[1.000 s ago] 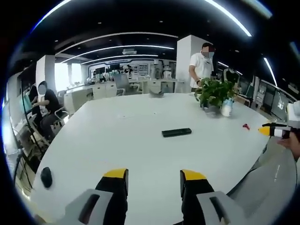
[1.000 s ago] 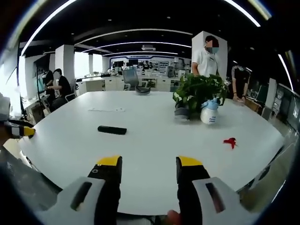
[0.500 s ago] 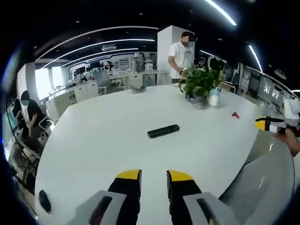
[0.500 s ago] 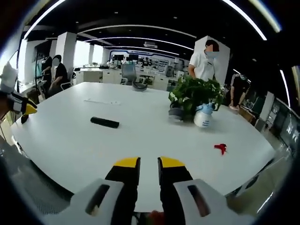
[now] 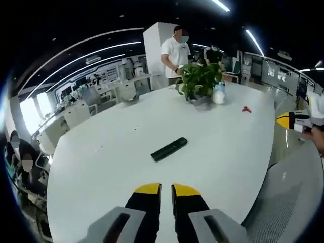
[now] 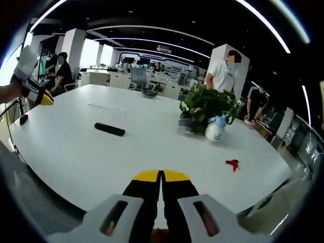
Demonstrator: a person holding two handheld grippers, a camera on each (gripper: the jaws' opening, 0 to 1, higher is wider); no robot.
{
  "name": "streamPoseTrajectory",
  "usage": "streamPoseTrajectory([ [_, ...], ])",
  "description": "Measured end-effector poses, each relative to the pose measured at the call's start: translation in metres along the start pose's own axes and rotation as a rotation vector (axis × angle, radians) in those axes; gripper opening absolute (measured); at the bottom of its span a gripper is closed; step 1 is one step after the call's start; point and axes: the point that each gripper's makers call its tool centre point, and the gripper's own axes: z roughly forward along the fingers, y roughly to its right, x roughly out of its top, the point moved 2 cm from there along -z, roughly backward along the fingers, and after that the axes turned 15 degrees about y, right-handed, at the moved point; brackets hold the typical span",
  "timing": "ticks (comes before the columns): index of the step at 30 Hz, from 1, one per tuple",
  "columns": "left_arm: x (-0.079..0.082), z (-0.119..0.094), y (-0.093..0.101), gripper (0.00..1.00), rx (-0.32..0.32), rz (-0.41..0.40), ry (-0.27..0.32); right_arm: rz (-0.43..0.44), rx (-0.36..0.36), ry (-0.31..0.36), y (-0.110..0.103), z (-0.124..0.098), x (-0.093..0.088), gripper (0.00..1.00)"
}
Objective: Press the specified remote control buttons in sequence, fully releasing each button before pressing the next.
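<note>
Black remote control [image 5: 169, 149] flat near the middle of the white bench [image 5: 101, 167], well apart from both claws. Beyond it: potted plant [image 6: 205, 105] just beside a white spray bottle [image 6: 214, 130], small red object [image 6: 232, 163] nearer the edge. Left claw [image 5: 161, 189] narrowed to a slim gap, empty; right claw [image 6: 161, 175] closed tip to tip, empty.

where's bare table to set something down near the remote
Bare white tabletop surrounds the slim black remote on all sides. It is crowded only by the leafy green potted plant, white spray bottle and small red object.
</note>
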Motion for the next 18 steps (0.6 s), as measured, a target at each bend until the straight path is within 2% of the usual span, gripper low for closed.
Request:
streamPoseTrajectory([
  [3, 0.007, 0.01, -0.006, 0.02, -0.01, 0.015, 0.002, -0.003, -0.009, -0.03, 0.001, 0.002, -0.005, 0.0],
  [6, 0.013, 0.025, -0.014, 0.0, -0.018, 0.051, -0.006, 0.04, 0.0, -0.045, 0.0, 0.002, -0.007, 0.0],
  [12, 0.012, 0.052, -0.021, 0.0, -0.048, 0.071, -0.056, 0.042, 0.014, -0.086, -0.004, 0.005, -0.014, 0.0],
  [15, 0.013, 0.067, -0.025, 0.0, -0.071, 0.114, -0.091, 0.056, 0.009, -0.078, -0.002, 0.004, -0.013, 0.0],
  [18, 0.017, 0.08, -0.027, 0.0, -0.086, 0.127, -0.093, 0.057, 0.011, -0.081, -0.003, 0.004, -0.014, 0.0],
])
